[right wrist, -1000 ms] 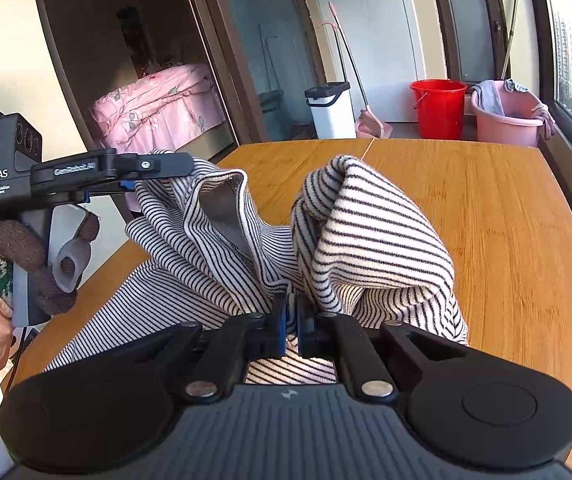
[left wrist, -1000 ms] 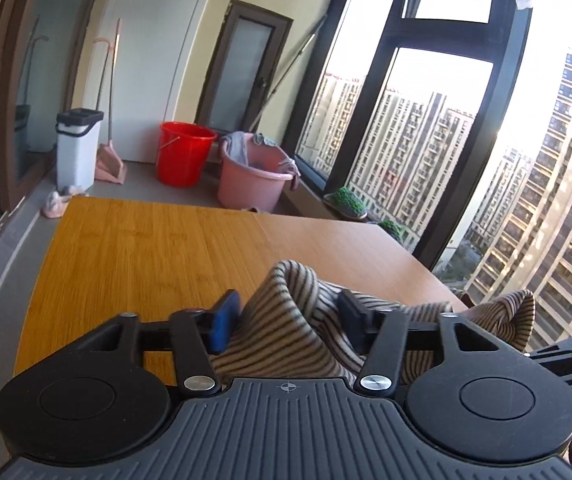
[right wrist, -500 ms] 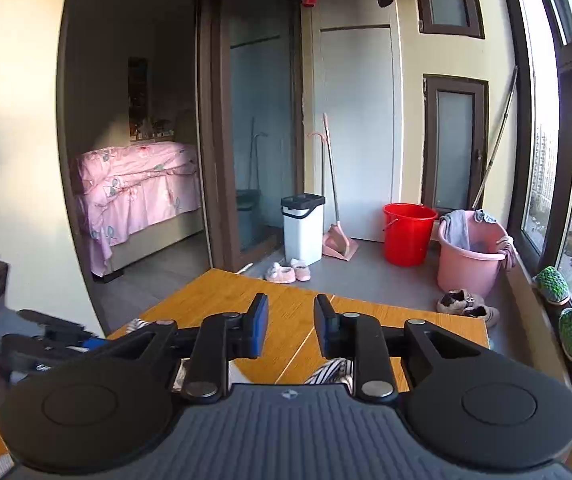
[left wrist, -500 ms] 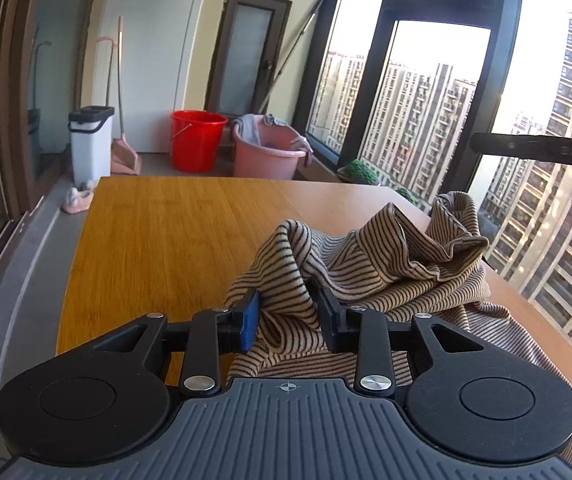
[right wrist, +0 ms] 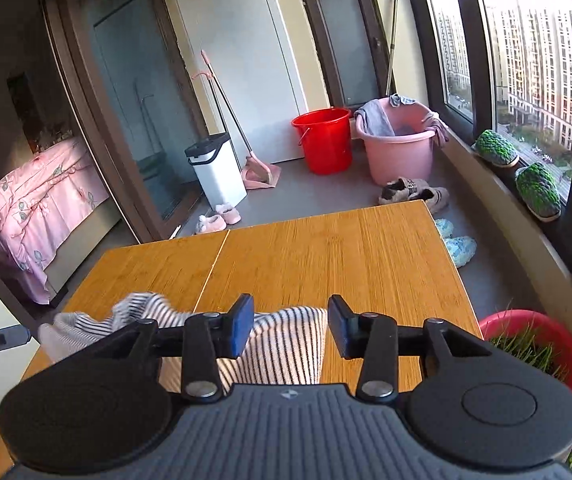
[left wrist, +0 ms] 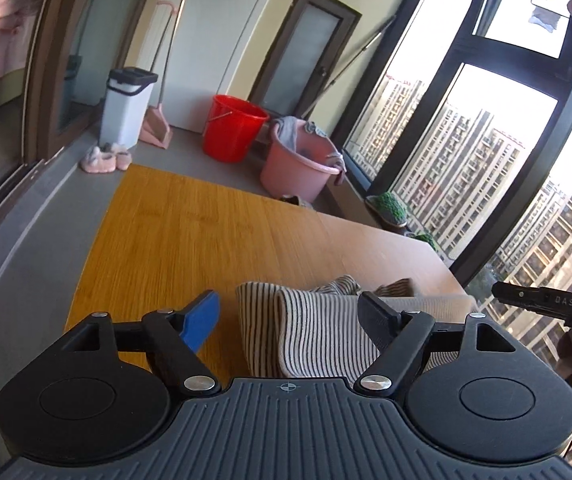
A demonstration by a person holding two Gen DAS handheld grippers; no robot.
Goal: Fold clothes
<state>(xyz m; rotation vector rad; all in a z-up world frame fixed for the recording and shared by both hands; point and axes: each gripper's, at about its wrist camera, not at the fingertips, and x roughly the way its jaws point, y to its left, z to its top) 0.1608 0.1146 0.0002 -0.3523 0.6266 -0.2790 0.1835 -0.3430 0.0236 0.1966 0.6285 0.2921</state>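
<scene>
Lying on the near part of the desk [left wrist: 190, 240], the striped top [left wrist: 310, 328] sits in a loose bundle with one straight folded edge facing left in the left wrist view. The left tongs [left wrist: 290, 314] hover over it, released, jaws spread wide with the cloth below and between them but gripped by neither; the blue pad [left wrist: 202, 320] stands clear of the fabric's edge. The right tongs [right wrist: 291, 330] are likewise released, jaws apart above the top [right wrist: 282, 344], which in that view spreads toward the desk's [right wrist: 366, 248] left corner in rumpled folds (whether either pad brushes the cloth cannot be told). At the right edge of the left view, part of the other black tool [left wrist: 542, 304] shows. Beyond the desk stand a red bucket [right wrist: 322, 140], a pink basin [right wrist: 400, 148] with cloths draped over its rim, a white bin [right wrist: 218, 170] and a pink dustpan [right wrist: 258, 172]. Slippers [right wrist: 220, 218] lie on the grey floor, and a bed [right wrist: 34, 192] with a pink cover shows through the doorway at left.
</scene>
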